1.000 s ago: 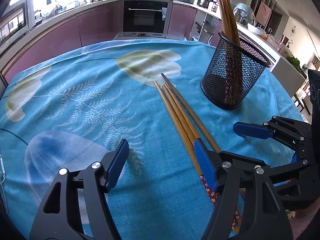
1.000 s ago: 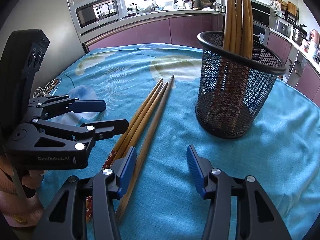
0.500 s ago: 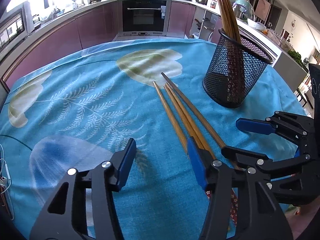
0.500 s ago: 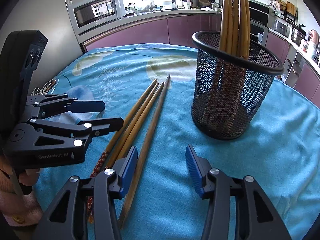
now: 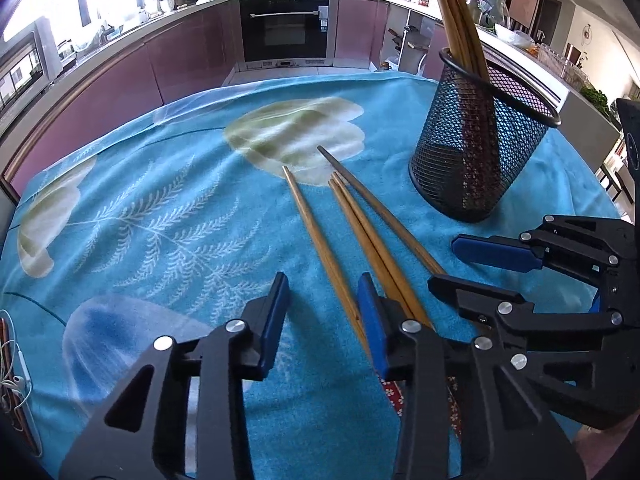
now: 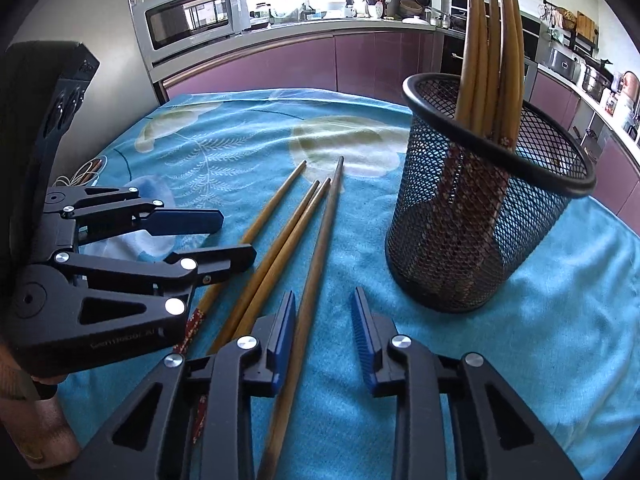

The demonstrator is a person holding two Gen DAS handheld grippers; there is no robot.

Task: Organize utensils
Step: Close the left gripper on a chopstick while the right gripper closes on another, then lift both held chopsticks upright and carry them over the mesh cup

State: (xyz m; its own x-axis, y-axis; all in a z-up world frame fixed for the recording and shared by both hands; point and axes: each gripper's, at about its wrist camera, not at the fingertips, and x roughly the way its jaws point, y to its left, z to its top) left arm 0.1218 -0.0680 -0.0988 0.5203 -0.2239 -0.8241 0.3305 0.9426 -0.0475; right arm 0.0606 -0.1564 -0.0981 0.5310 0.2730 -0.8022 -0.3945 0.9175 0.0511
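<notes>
Four loose wooden chopsticks (image 5: 352, 220) lie on the blue leaf-patterned tablecloth (image 5: 168, 208), their tips fanned toward the far edge and their thick ends running back under the two tools; beside them, off to the right, stands a black mesh holder (image 6: 484, 216) with more chopsticks (image 6: 490, 40) upright in it, leaning against its rim. The left gripper (image 5: 322, 312) is low over the cloth with its jaws closing; the leftmost chopstick (image 5: 320, 240) runs into the gap between its blue pads and passes just beside the right-hand pad — no pad visibly presses on it, so it is not yet clamped. The right gripper (image 6: 322, 328) is likewise closing; the darker, rightmost chopstick (image 6: 320, 248) runs between its pads, hard by the left one, while the right pad stands clear of it — whether the left pad touches the wood cannot be told. The middle pair (image 6: 280, 248) lie side by side, touching, between the two tools. In the kitchen behind, a microwave (image 6: 192, 16) sits on the counter and an oven (image 5: 286, 28) is built into the purple cabinets.
</notes>
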